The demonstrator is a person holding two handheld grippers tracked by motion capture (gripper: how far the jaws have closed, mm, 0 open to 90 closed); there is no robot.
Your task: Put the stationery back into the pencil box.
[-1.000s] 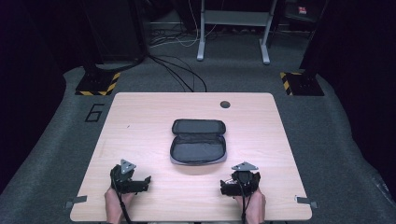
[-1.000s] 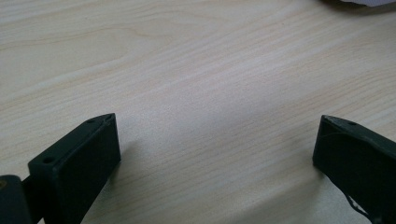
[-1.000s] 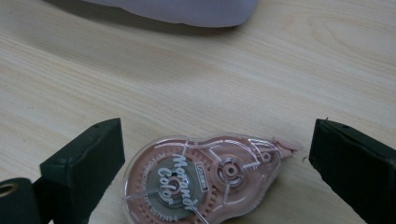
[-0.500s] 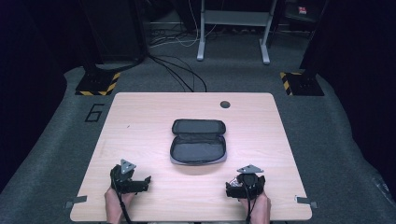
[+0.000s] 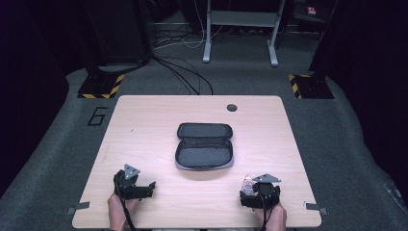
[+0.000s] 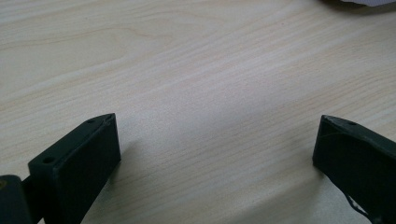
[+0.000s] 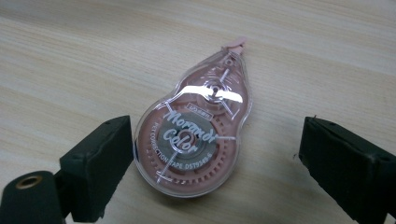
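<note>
Right tool [image 7: 212, 140] of ours has just been closing, and in the right gripper view a pink correction tape dispenser [image 7: 196, 140] lies flat on the counter [image 7: 93, 56] between its 2 jaws. One jaw sits just beside the wide round end of the dispenser, perhaps touching it; the other stands well apart, so we judge that nothing is gripped yet and the tool is open around the thing, not holding it. From the high view, the right tool [image 5: 250, 190] has shifted a little toward the counter's near right corner compared with a second ago, and the dispenser [image 5: 248, 184] shows as a small pale object at its tip. The left tool [image 5: 144, 188] has stayed where it was near the front left edge; in the left gripper view its jaws stand wide open over bare wood with nothing between them. An open dark zip case [image 5: 204, 146] lies in the middle of the counter, well apart from both tools. We read the narrowing jaws as the start of a pick: the dispenser is lined up but off-centre, so the far jaw has more travel to make before the pads pinch it, and the round shell could slide sideways as they meet.
</note>
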